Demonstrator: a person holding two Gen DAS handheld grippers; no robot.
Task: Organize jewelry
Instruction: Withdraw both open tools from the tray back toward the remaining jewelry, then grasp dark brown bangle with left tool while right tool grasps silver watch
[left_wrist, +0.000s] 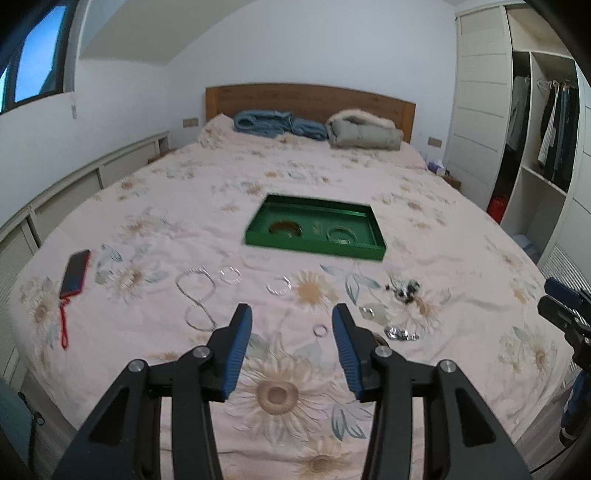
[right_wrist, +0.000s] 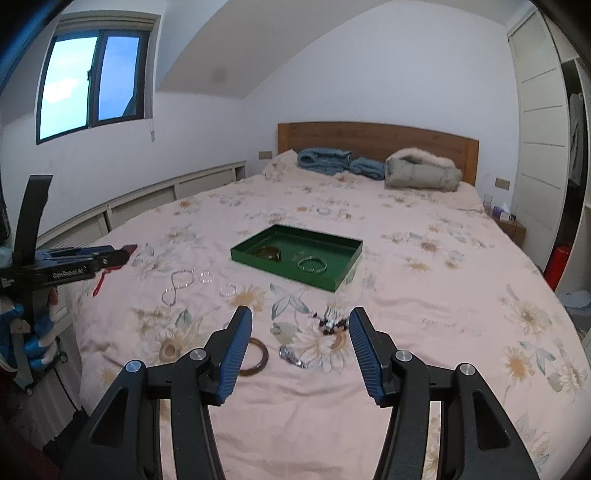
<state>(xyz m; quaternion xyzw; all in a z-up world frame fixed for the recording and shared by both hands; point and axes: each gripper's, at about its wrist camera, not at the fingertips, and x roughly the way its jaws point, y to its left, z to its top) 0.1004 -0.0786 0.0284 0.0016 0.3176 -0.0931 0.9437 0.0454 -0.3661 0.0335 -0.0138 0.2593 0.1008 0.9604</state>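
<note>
Left tongs (left_wrist: 291, 325) released, nothing between pads, hovering above small ring (left_wrist: 320, 329) on bed (left_wrist: 461, 240). Right tongs (right_wrist: 300, 328) released, empty, above silver clump (right_wrist: 291, 355) and beaded piece (right_wrist: 332, 324).

Green tray (right_wrist: 341, 275) mid-bed already holds two bangles. Loose chain (left_wrist: 197, 295), two clear bracelets, brown bangle (right_wrist: 258, 363) remain on bedspread.

Risks: soft quilt yields under pads, ring likely slips or sinks into fold; chain may snag pad ribs; floral print hides small pieces.

Two matching tools, left gripper (left_wrist: 291, 317) and right gripper (right_wrist: 300, 320): black angular linkage arms with triangular cut-outs, round silver screws at the joints, ribbed blue pads (right_wrist: 236, 354) lining the fingers, white "GenRobot.ai" lettering along one side.
</note>
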